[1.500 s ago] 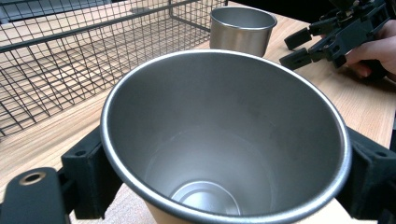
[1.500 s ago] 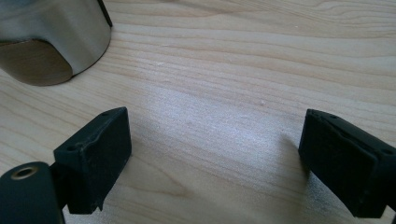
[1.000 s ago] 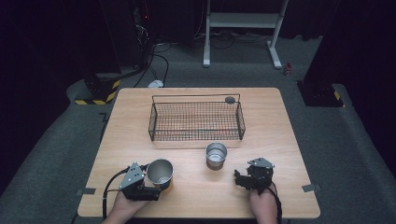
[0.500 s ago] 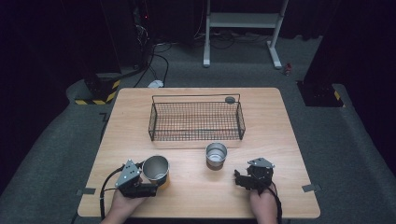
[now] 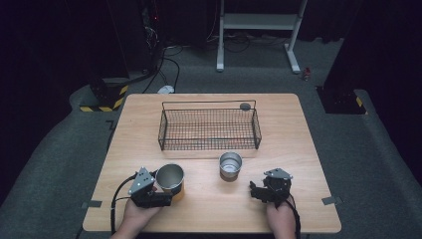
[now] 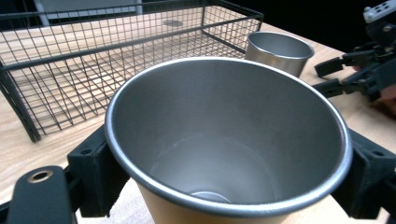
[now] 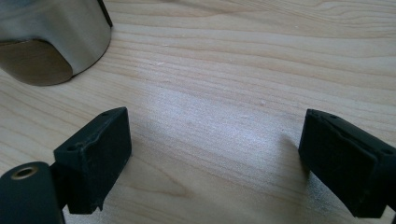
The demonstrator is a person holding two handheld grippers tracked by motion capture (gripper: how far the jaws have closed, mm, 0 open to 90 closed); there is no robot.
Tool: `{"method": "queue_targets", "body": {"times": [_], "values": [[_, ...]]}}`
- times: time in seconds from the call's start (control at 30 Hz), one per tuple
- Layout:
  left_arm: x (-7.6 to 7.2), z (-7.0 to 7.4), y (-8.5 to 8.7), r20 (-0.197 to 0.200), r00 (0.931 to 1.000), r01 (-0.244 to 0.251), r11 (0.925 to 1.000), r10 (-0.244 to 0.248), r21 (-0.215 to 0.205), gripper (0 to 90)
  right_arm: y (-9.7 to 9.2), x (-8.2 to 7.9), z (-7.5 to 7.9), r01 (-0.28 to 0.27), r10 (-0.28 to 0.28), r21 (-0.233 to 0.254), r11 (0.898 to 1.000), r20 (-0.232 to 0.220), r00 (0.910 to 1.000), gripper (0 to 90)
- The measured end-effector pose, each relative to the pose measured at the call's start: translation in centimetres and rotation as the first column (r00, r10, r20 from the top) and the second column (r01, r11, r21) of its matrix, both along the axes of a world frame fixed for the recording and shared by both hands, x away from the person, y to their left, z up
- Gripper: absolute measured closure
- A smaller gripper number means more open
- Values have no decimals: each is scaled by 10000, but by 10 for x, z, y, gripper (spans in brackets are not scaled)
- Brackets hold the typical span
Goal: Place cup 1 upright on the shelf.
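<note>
We observed a light wooden rectangular table [image 5: 209, 209] carrying a black wire-mesh basket [image 5: 209, 128] toward its far side. In front of the basket stood a small, short steel cup [image 5: 230, 165], well apart from the tall steel cup with a tan outer wall [image 5: 170, 179] near the front left. The left gripper [image 5: 160, 191] pinched that tall cup, one black jaw pressed against each side of its wall below the rim. The right gripper [image 5: 255, 191] rested at the front right with its jaws spread wide over bare wood.
</note>
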State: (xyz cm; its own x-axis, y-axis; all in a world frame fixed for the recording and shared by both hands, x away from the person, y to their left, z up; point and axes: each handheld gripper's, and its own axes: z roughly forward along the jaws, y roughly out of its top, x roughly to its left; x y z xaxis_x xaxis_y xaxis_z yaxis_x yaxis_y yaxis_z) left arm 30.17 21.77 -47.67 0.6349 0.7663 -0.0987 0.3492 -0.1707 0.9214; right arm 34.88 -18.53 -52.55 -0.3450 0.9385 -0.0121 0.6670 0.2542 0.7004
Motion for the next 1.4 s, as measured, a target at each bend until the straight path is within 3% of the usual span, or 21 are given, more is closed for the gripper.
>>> {"method": "queue_targets", "body": {"times": [0.17, 0.3, 0.63, 0.87, 1.03, 1.4], "values": [[5, 7, -4, 200, 9996, -193, 9995, 188, 249, 135, 0, 0, 0, -137, 137, -40, 9999, 4, 9999, 93], [9, 12, -3, 254, 9989, -390, 9990, 384, 221, 135, 0, 0, 0, -188, 188, -41, 9998, 12, 9998, 93], [21, 17, 4, 191, 9981, -575, 9975, 583, -421, 135, 0, 0, 0, -217, 217, -34, 9998, 6, 9998, 93], [29, 22, 8, 337, 9959, -825, 9962, 834, -273, 135, 0, 0, 0, -213, 213, -40, 9998, 8, 9998, 93], [36, 27, 9, 234, 9953, -935, 9953, 940, -236, 134, 0, 0, 0, -213, 213, -41, 9998, 7, 9998, 93], [52, 43, 3, 591, 9937, -955, 9954, 950, 68, 134, 0, 1, 0, -287, 288, -25, 9996, 20, 9996, 93]]}}
